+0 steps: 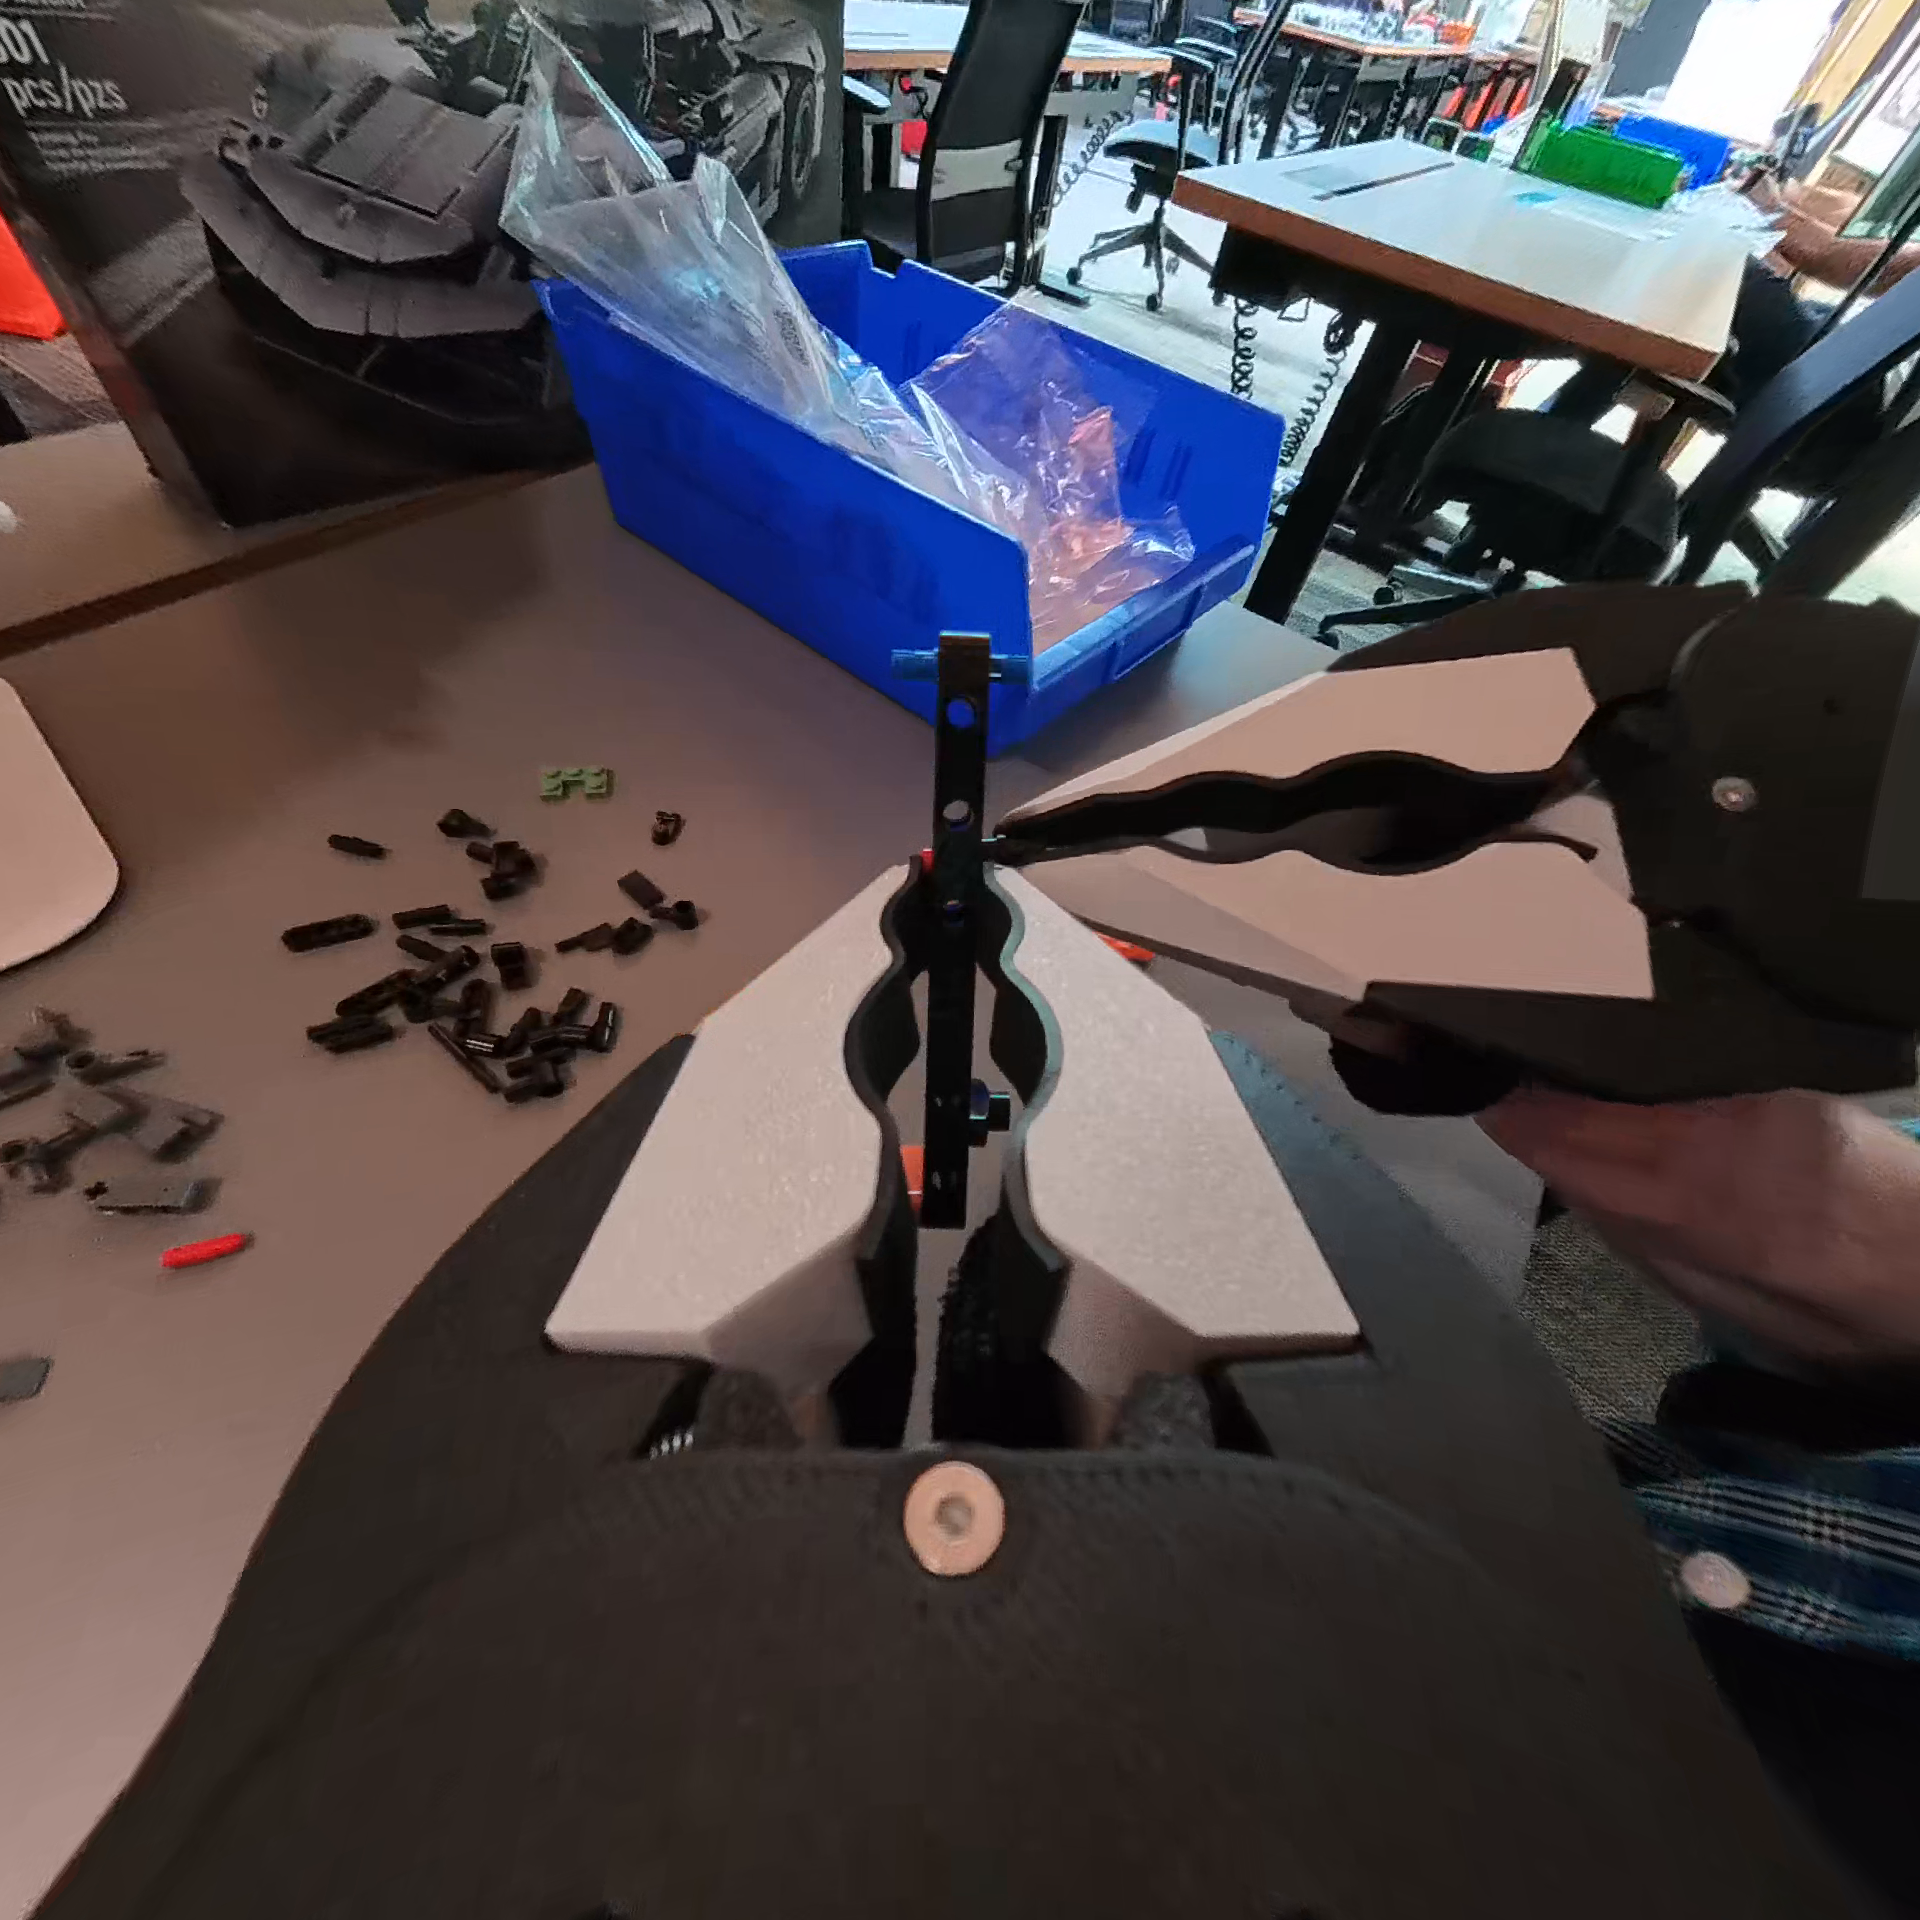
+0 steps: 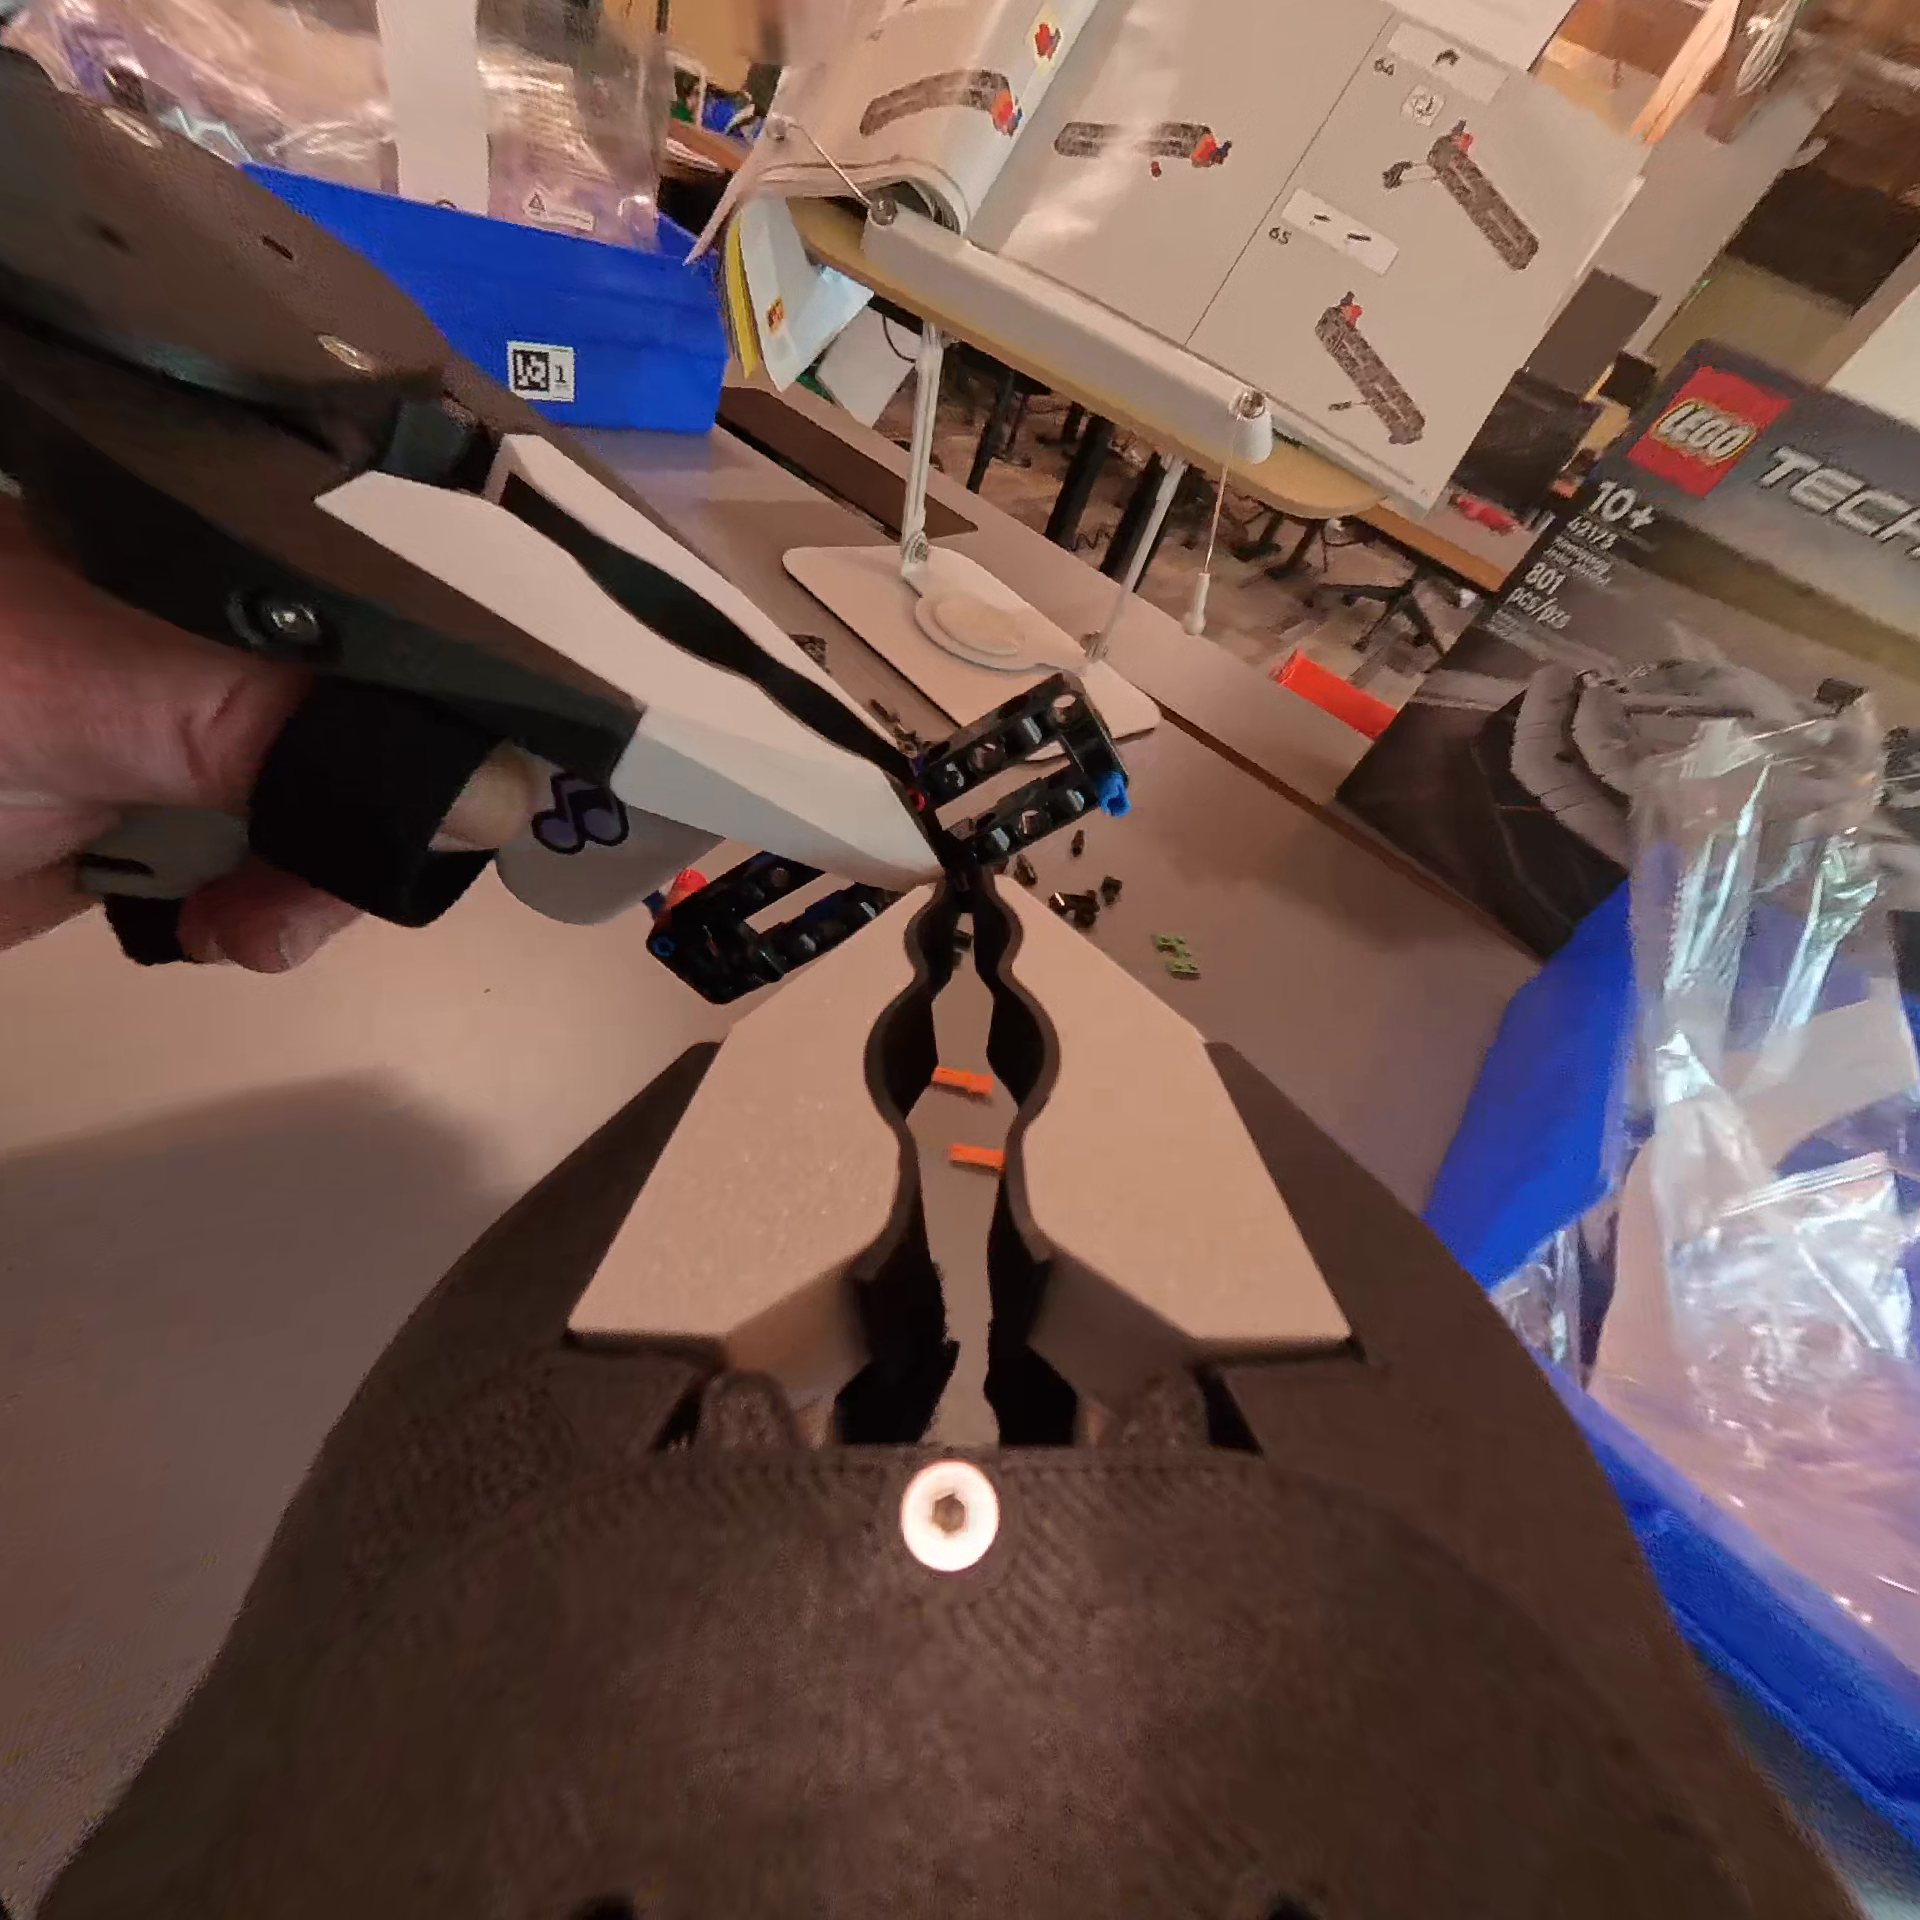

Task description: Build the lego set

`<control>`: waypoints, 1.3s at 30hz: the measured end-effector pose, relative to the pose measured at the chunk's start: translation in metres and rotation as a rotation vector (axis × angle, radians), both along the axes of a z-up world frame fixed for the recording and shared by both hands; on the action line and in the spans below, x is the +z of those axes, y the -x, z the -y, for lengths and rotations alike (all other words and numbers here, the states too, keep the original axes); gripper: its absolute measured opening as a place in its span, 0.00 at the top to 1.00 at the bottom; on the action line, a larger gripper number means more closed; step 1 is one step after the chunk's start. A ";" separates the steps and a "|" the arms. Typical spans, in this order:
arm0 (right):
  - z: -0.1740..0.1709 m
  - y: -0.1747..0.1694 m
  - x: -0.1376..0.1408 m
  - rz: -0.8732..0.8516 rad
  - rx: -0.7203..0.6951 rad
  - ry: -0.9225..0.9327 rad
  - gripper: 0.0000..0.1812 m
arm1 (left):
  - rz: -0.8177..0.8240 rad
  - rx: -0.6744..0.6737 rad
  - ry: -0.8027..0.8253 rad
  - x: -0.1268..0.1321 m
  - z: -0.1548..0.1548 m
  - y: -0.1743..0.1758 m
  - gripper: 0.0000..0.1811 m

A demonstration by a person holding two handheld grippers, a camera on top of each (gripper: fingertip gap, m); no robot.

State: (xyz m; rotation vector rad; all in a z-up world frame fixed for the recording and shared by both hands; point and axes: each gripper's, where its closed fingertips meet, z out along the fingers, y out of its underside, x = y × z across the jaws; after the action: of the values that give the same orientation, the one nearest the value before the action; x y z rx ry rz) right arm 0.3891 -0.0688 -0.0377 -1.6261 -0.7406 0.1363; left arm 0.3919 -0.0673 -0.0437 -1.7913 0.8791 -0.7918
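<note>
My left gripper (image 1: pixel 951 883) is shut on a black beam frame (image 1: pixel 956 769) and holds it upright above the table. The frame has holes, blue pins and a red pin. My right gripper (image 1: pixel 1003 836) comes in from the right, its tips touching the frame's side, shut on a small black pin. In the right wrist view my right gripper (image 2: pixel 961 894) meets the frame (image 2: pixel 1023 769) just below the left gripper (image 2: pixel 920 821), which reaches in from the left. The small pin is mostly hidden between the tips.
Loose black pins (image 1: pixel 468 987), grey parts (image 1: pixel 94 1122), a red pin (image 1: pixel 205 1250) and a green piece (image 1: pixel 575 782) lie on the table (image 1: pixel 312 665). A blue bin (image 1: pixel 810 540) with plastic bags and the set's box (image 1: pixel 312 260) stand behind. Two orange pins (image 2: pixel 961 1081) lie below; an instruction booklet (image 2: pixel 1247 187) is on a stand. The tips of both grippers are at nearly the same place.
</note>
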 end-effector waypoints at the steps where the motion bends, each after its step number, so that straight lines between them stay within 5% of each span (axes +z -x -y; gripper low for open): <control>1: -0.001 0.001 -0.002 -0.002 0.005 0.013 1.00 | -0.014 -0.009 -0.005 -0.002 -0.001 0.001 0.96; 15: 0.001 0.011 -0.006 0.011 0.047 0.019 1.00 | 0.174 -0.063 0.245 -0.008 0.003 0.010 0.96; 24: -0.003 0.013 -0.010 0.083 0.026 -0.003 1.00 | 0.089 0.044 0.158 -0.012 -0.001 0.014 0.96; 31: 0.002 0.013 -0.004 -0.148 0.164 0.134 0.89 | 0.230 -0.039 0.273 -0.006 0.001 0.014 0.96; 39: 0.015 0.005 0.026 -0.702 0.527 0.392 0.87 | 0.381 -0.209 0.322 0.016 0.014 0.010 0.96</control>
State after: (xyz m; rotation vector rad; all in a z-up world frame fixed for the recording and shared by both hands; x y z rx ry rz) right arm 0.3846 -0.0839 -0.0118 -1.5479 -0.5853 1.2285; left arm 0.3818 -0.0810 -0.0281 -1.7491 0.7189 -1.4239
